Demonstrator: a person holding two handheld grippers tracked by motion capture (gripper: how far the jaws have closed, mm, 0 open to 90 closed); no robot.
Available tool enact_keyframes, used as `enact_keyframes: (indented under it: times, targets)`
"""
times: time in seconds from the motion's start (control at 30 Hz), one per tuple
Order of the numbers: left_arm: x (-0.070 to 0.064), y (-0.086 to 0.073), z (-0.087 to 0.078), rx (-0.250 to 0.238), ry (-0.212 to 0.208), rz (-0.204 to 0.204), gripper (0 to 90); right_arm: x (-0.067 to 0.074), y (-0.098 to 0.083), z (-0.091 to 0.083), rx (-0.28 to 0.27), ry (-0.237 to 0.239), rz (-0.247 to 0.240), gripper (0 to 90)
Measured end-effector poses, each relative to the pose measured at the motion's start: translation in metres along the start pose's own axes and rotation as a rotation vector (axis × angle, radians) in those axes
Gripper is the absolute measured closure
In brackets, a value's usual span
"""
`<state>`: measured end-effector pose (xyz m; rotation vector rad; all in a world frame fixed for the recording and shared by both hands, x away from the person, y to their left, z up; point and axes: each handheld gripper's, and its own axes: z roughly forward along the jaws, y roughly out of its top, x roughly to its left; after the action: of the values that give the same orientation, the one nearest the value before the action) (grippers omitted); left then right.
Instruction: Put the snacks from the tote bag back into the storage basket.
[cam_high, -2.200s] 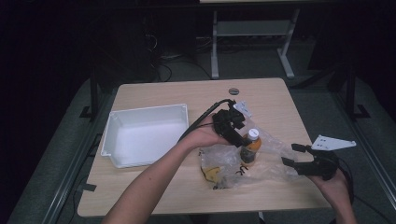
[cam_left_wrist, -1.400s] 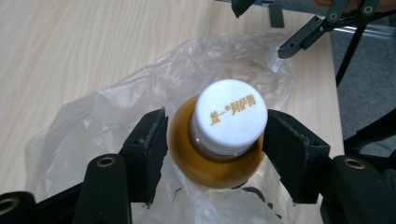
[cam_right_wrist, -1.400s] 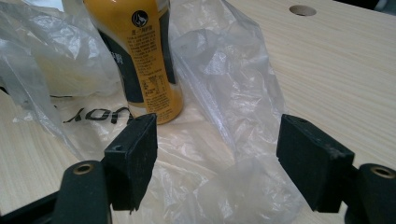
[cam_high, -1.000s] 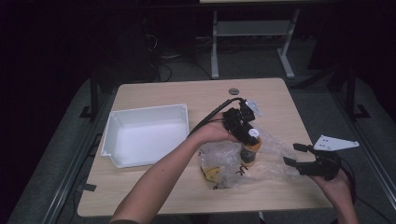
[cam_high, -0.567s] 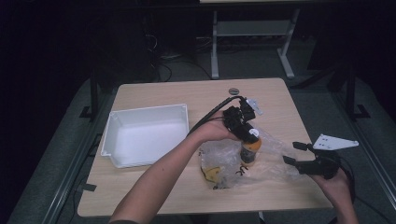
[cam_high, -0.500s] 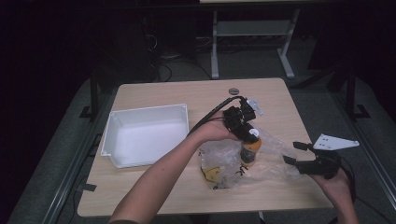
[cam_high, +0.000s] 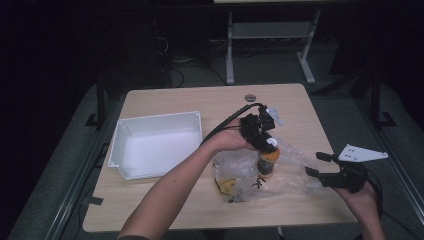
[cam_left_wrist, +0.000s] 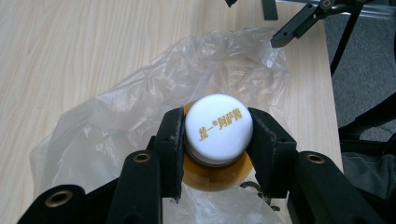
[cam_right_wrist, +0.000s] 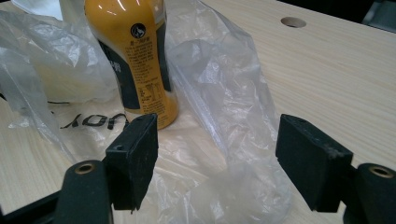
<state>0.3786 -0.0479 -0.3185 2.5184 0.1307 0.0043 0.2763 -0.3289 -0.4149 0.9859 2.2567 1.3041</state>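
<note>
Above table (cam_high: 170, 100), fingers (cam_left_wrist: 170, 140) clamping bottle cap (cam_left_wrist: 218, 128).

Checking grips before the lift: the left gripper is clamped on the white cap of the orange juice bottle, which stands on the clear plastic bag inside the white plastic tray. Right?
Not quite. The left gripper does clamp the white cap of the orange juice bottle, but the high view shows the bottle and clear plastic bag on the wooden table, beside the white plastic tray.

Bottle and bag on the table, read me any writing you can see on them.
Cap of the bottle: gold Chinese characters, "统一®阿萨姆".
Bottle label: a round logo and fine print, too small to read.
Plastic bag: black letters seen upside down, roughly "YOU", partly hidden.
</note>
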Motion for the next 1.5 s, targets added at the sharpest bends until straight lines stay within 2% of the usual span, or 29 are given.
enact_keyframes:
  times: [0.7,0.83,1.03,1.13,1.3,1.47,1.5]
  targets:
    - [-0.002,0.002,0.0,0.016,0.017,0.007,59.2,-0.003,-0.003,-0.003,-0.022,-0.004,0.024,29.2]
    - [-0.001,0.002,0.0,0.015,0.01,-0.005,59.2,-0.004,-0.004,-0.004,-0.025,-0.005,0.029,29.2]
    - [-0.001,0.005,0.0,0.035,0.007,-0.001,59.2,-0.005,-0.005,-0.005,-0.026,-0.009,0.034,29.3]
    - [0.003,0.004,-0.001,0.03,-0.005,-0.013,59.2,-0.005,-0.005,-0.006,-0.029,-0.008,0.037,29.3]
    - [0.002,0.005,-0.003,0.035,0.011,-0.004,59.2,-0.007,-0.007,-0.006,-0.031,-0.012,0.039,29.3]
    - [0.003,0.007,-0.01,0.005,-0.001,-0.018,59.2,-0.006,-0.006,-0.006,-0.03,-0.012,0.037,29.3]
    - [0.003,0.008,-0.011,0.004,0.001,-0.008,59.2,-0.006,-0.006,-0.005,-0.028,-0.011,0.035,29.4]
